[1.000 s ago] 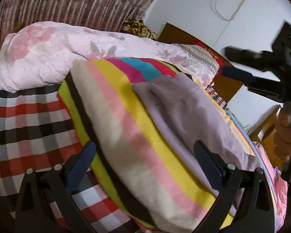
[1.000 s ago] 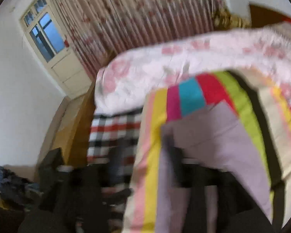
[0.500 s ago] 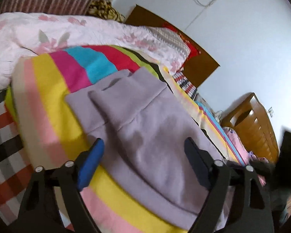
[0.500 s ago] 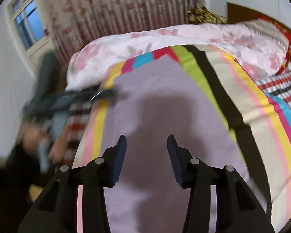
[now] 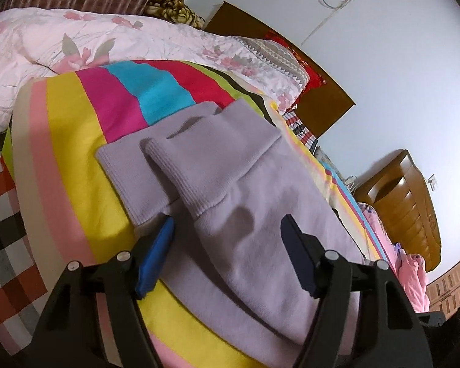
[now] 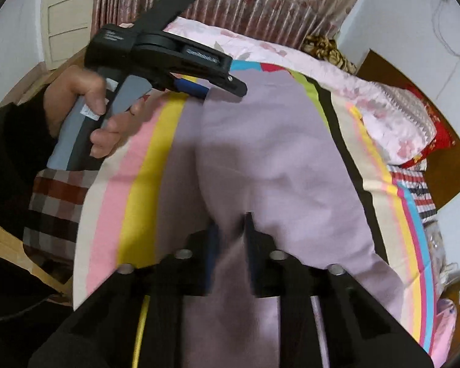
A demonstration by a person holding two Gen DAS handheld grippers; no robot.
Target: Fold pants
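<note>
Lilac pants [image 5: 230,165] lie on a bright striped blanket [image 5: 67,141], one leg over the other, both ribbed cuffs at the near left. My left gripper [image 5: 227,230] is open, its jaws straddling the upper leg just behind its cuff. In the right wrist view the pants [image 6: 260,159] stretch away from me. My right gripper [image 6: 232,230] has narrowed onto a ridge of the pants' fabric at the near end. The left gripper [image 6: 220,89] shows there too, over the pants' far end.
A pink floral quilt [image 5: 61,36] lies behind the blanket. A checked sheet [image 5: 3,214] shows at the left. A wooden headboard [image 5: 322,104] and wooden furniture [image 5: 408,214] stand at the right. A curtain [image 6: 230,0] and door [image 6: 67,15] are behind.
My left gripper has moved in over the cuffs, jaws around the upper leg. My right gripper has lowered onto the pants and its jaws have closed in on the fabric.
</note>
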